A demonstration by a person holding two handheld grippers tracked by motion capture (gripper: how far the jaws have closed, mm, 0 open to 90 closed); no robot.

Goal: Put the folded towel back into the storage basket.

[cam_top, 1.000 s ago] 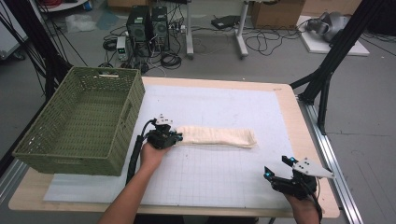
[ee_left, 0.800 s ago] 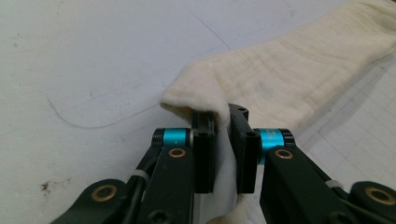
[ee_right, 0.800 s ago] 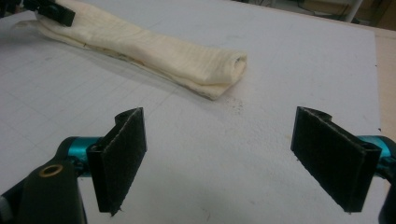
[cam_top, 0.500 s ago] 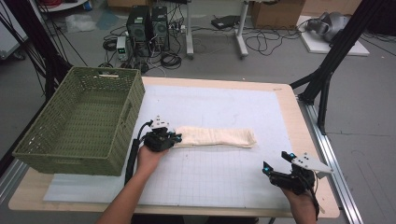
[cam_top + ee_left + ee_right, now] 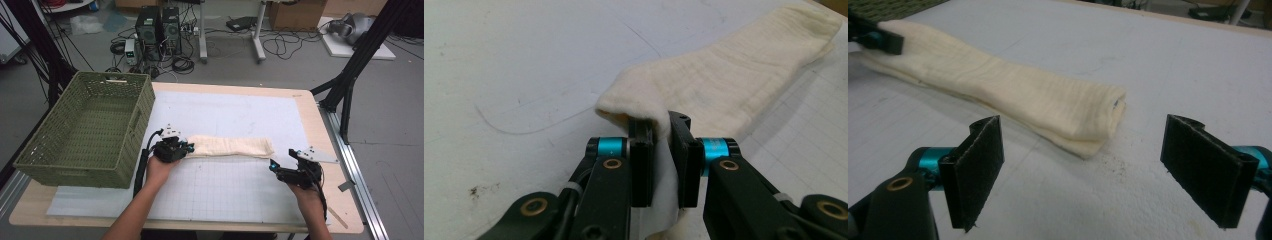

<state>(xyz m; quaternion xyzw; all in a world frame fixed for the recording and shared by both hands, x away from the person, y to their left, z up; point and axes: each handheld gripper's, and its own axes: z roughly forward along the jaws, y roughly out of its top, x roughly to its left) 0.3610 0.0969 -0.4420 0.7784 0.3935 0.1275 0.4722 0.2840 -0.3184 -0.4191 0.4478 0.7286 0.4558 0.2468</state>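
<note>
I see a folded cream cloth [image 5: 231, 147] lying flat on the white mat [image 5: 240, 115], its long axis running left to right across the middle of the table. My left claw [image 5: 186, 148] is clenched on the cloth's left end, a pinch of fabric bunched between its jaws. My right claw [image 5: 272, 165] sits released, jaws wide apart, just near of the cloth's right end; I judge it the nearer hand for that end, which lies ahead of it. A green basket [image 5: 85, 131] stands at the left edge. Computers and cables crowd the floor beyond.
</note>
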